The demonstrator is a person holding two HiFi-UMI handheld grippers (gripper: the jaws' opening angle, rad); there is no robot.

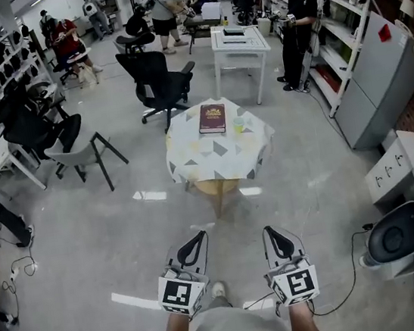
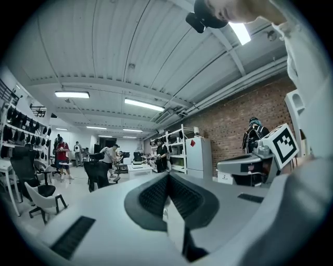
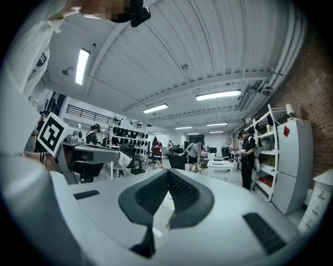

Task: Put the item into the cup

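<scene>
Clenched, empty left hand-held gripper [image 1: 194, 241] and right hand-held gripper [image 1: 273, 233], ribbed pads [image 2: 155, 195]; round cloth-draped table [image 1: 191, 163] beyond.

I see the cup [image 1: 239, 124] well ahead: small, pale greenish, upright on the round worktop [image 1: 191, 159] w/ a white cloth printed in grey triangles. It stands toward the far right side, just right of a dark red book [image 1: 211, 118] lying flat, cover up. Too small to tell what's inside.
</scene>
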